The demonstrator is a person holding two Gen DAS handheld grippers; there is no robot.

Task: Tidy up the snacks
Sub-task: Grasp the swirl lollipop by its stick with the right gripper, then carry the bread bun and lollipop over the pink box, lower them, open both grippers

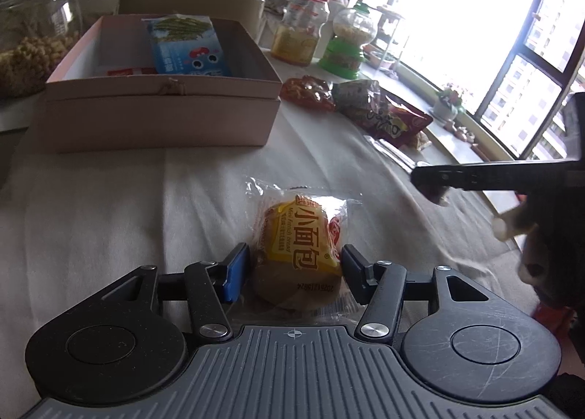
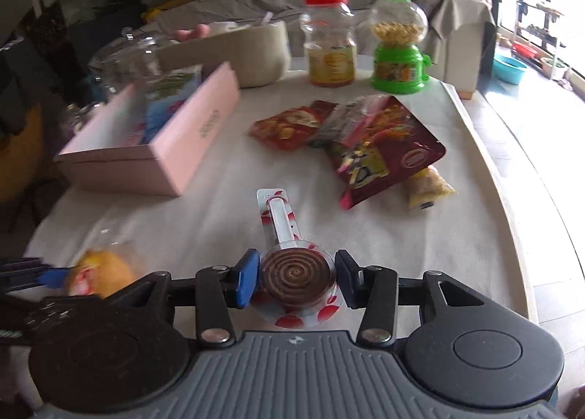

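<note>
Left wrist view: the left gripper (image 1: 295, 274) straddles a small French bread roll in a clear wrapper with a yellow label (image 1: 298, 261), lying on the white tablecloth (image 1: 109, 218). Its blue pad and black pad sit right at the roll's sides; whether they press on it cannot be told. Beyond stands an open pink cardboard box (image 1: 161, 115) holding a blue snack packet with a cartoon crab (image 1: 186, 48). To its right lie red snack bags (image 1: 365, 104), with a red-lidded plastic jar (image 1: 301, 29) and a green candy dispenser (image 1: 347, 42) behind.

Right wrist view: the right gripper (image 2: 297, 278) is clamped on a brown spiral chocolate lollipop in a clear wrapper with red dots (image 2: 297, 278), both pads against the disc, its white stick (image 2: 282, 221) pointing away. No earlier view shows how the jaws moved. The pink box sits far left, the red bags ahead right, and the blurred bread roll lies at the left edge by the other gripper's blue fingertip (image 2: 55, 278).
</note>
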